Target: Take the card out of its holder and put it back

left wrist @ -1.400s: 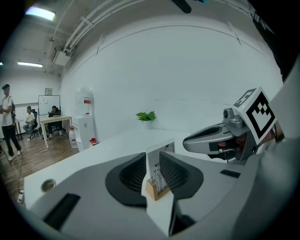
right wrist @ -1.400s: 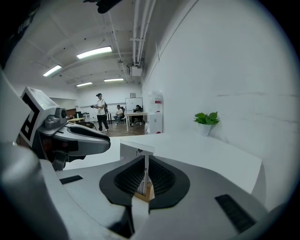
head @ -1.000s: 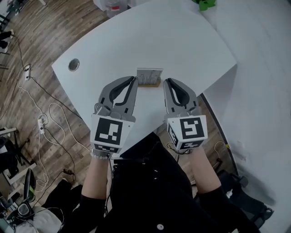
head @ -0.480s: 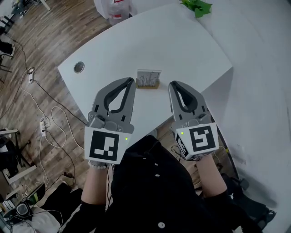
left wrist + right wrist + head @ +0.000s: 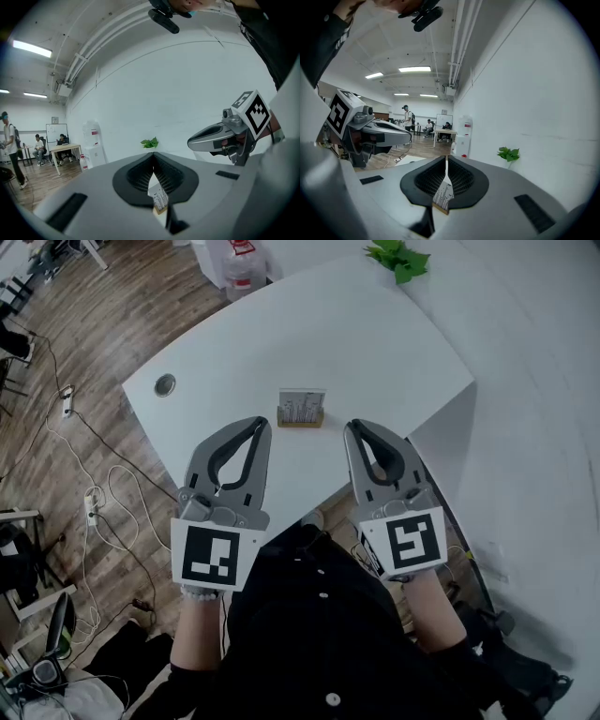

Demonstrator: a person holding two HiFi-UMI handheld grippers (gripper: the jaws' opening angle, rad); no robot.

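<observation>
White card (image 5: 302,404) stood upright in its wooden holder (image 5: 300,424) on the table (image 5: 375,352), ahead of my left gripper (image 5: 263,422) and right gripper (image 5: 351,427), both clenched empty. It looked thin, light, bendy; I'd pinch its top edge.

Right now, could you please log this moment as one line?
card in holder | left gripper shut, empty | right gripper shut, empty

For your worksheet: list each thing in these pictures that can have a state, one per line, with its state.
holder: on the table, card in it.
card: upright, seated in the holder.
left gripper: shut, empty, short of the holder.
right gripper: shut, empty, short of the holder.
</observation>
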